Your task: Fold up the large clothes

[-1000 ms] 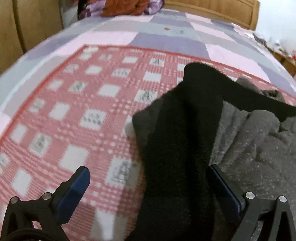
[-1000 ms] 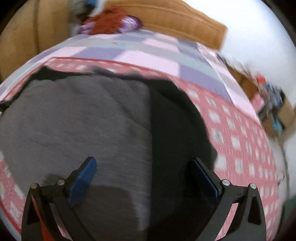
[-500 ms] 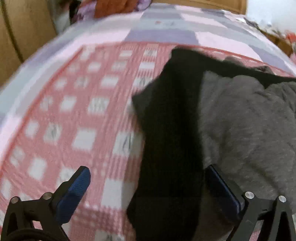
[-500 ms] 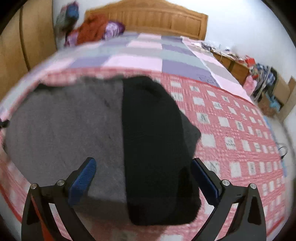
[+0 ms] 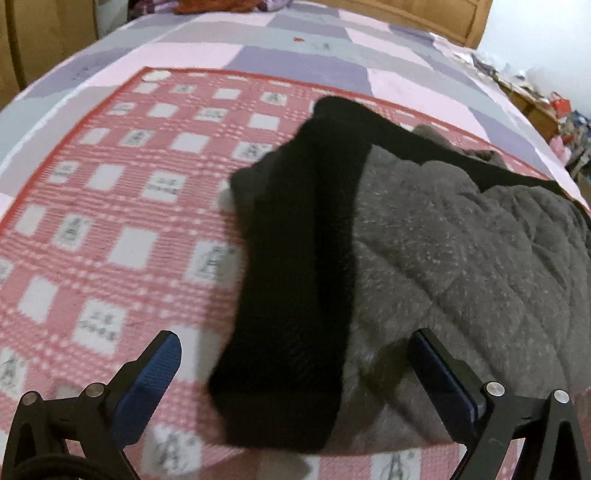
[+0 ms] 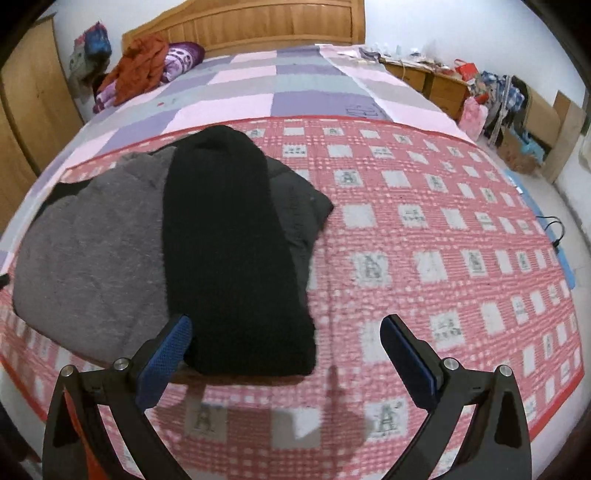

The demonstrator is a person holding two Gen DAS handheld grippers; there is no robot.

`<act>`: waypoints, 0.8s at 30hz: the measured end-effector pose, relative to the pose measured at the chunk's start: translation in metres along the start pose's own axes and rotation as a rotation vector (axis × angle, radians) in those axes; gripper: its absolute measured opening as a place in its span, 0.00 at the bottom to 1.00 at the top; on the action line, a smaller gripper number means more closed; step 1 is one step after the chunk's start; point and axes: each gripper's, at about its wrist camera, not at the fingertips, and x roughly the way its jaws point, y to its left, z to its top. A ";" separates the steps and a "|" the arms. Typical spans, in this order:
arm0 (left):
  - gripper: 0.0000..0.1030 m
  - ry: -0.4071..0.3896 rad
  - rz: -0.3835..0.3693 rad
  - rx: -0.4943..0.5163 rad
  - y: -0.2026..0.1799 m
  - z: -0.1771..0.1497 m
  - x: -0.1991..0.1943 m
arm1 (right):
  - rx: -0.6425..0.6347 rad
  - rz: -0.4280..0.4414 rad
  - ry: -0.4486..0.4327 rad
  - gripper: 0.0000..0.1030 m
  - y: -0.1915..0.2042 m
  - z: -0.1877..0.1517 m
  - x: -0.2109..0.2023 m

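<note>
A large garment with a grey fleecy lining (image 5: 461,258) and black knit sleeves lies on the red checked blanket (image 5: 110,221). One black sleeve (image 5: 295,277) is folded lengthwise over its left side; in the right wrist view the other black sleeve (image 6: 229,240) lies over the grey body (image 6: 85,251). My left gripper (image 5: 291,354) is open and empty above the sleeve's cuff end. My right gripper (image 6: 284,339) is open and empty, above the other sleeve's cuff and the blanket (image 6: 443,240).
The bed has a pink, purple and grey patchwork cover (image 6: 295,85) and a wooden headboard (image 6: 258,26). A pile of orange and purple clothes (image 6: 147,66) lies at the far left. A wardrobe (image 6: 26,122) stands left; cluttered cabinets and boxes (image 6: 498,92) stand right.
Both grippers have pulled back and up from the garment, so more of the bed shows. The right wrist view has swung to the right. Both stay open and empty.
</note>
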 end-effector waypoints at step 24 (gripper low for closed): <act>1.00 0.155 -0.225 -0.113 0.012 -0.007 0.071 | 0.099 0.319 0.292 1.00 -0.013 0.004 0.107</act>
